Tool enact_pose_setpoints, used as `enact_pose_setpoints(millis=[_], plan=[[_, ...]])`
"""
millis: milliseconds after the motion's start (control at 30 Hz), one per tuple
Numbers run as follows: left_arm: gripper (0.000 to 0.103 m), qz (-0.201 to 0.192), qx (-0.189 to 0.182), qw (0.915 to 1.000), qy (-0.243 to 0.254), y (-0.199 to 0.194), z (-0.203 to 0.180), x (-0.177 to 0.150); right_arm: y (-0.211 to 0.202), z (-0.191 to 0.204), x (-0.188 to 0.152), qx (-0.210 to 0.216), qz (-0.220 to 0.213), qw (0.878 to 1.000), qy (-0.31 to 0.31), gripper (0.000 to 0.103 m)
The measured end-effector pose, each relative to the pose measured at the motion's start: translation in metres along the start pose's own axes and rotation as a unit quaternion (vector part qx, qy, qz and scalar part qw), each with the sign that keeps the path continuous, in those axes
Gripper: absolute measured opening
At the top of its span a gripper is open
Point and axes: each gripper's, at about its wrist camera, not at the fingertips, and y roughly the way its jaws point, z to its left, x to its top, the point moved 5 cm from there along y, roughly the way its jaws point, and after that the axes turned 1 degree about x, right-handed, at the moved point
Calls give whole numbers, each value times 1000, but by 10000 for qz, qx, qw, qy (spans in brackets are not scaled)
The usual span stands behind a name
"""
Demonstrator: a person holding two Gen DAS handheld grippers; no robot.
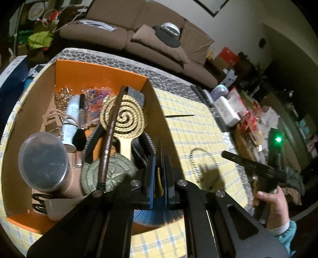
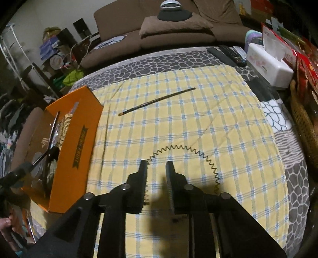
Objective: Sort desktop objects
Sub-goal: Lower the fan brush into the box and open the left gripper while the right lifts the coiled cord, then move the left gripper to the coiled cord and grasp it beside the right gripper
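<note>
Left gripper (image 1: 159, 168) clamps one gold-handled blue fan brush (image 1: 158, 216); right gripper (image 2: 157, 166) parted, empty. One coiled wire headband (image 2: 190, 152), one dark thin stick (image 2: 157, 101), one orange cardboard box (image 2: 73, 150).

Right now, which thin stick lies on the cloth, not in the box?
The dark gold-tipped stick, alone on the checked cloth; the brown pencil rests inside the orange box.

It was a home living room. A brown sofa (image 2: 173, 29) with a loose cushion (image 2: 174, 27) stood at twelve o'clock, just behind the desk (image 2: 178, 59), which wore a yellow checked cloth (image 2: 188, 119) over a grey pebble-patterned cover. Remote controls (image 2: 228, 53) and a white tissue box (image 2: 268, 65) lay at two o'clock, beside a wicker basket (image 2: 304, 123) at three. Household clutter, bags and boxes (image 1: 226, 57) crowded the walls, and a framed picture (image 1: 214, 8) hung above the sofa.
</note>
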Motion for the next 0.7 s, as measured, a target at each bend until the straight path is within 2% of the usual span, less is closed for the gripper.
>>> enact_pose_setpoints(millis=[33, 67, 100, 167, 300, 433, 600, 700], plan=[[7, -19, 60, 10000, -52, 2, 2, 1, 2, -4, -1, -18, 34, 10000, 30, 27], [16, -45, 86, 9999, -137, 2, 4, 2, 4, -7, -3, -38, 66, 9999, 65, 27], [36, -66, 53, 9997, -223, 2, 6, 2, 6, -13, -5, -59, 118, 9999, 105, 28], [56, -214, -73, 9988, -440, -2, 10, 5, 9, -21, -10, -92, 202, 9996, 156, 28], [56, -501, -198, 9974, -474, -13, 7, 13, 9, -35, -15, -142, 248, 9994, 216, 29], [61, -605, -417, 9971, -178, -12, -19, 11, 5, -49, -16, -174, 227, 9990, 349, 39], [75, -539, -682, 9953, 420, 2, -74, 5, 7, -66, -21, -242, 273, 9981, 503, 48], [75, -287, -633, 9942, 818, 25, -109, -3, 10, -73, -24, -302, 327, 9976, 539, 54]])
